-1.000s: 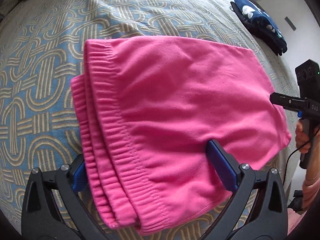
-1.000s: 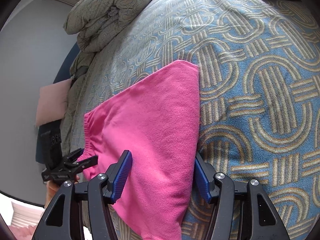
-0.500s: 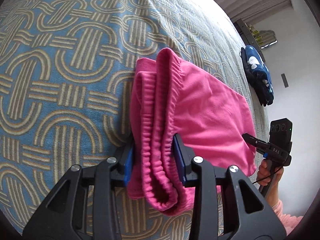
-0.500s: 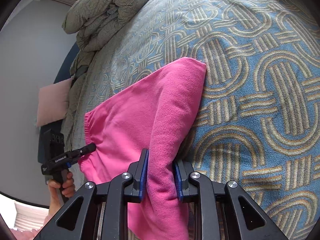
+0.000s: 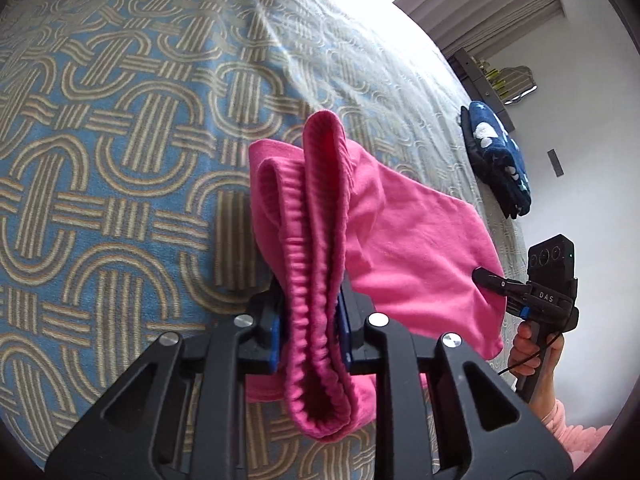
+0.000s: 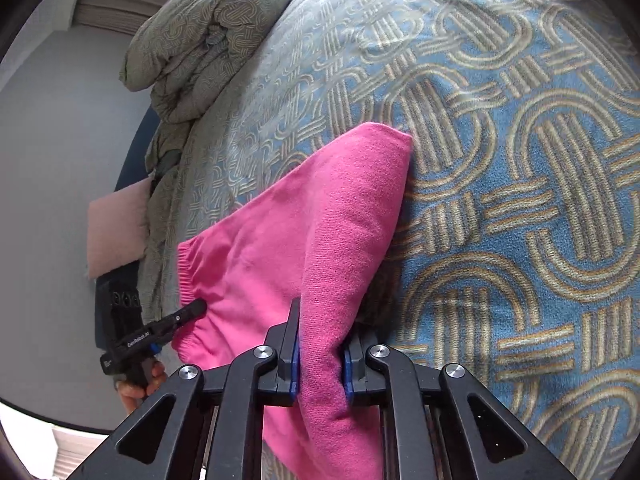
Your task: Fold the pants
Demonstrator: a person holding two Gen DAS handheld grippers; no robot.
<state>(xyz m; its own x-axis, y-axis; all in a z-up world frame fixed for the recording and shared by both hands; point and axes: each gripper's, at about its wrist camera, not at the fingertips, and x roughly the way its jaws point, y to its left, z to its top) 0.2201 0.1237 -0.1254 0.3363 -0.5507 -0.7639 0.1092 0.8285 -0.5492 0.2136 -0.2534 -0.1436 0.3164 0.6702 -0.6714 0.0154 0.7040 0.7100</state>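
Left wrist view shows your left gripper (image 5: 310,330) with its jaws closing on the stacked elastic waistband of the pink pants (image 5: 400,240), the blue pads already pressing the bunched layers. Across the cloth, your right gripper (image 6: 320,364) is likewise closing, with the folded corner of the fabric pinched between its pads. The pants hang between the two grippers, partly raised off the patterned bedspread (image 5: 120,160), with only the far corner resting on it.

To do this step well, let both grips settle fully before you lift further, and keep the two hands level with each other so the fold edge stays straight. Carry the near edge over towards the far one without pulling the hands apart, or the waistband layers may slip out unevenly.

A second ago both sets of jaws stood wide around pants lying flat; since then they have come together on the cloth and the left side has lifted and rolled. A dark blue garment (image 5: 496,160) lies well apart.
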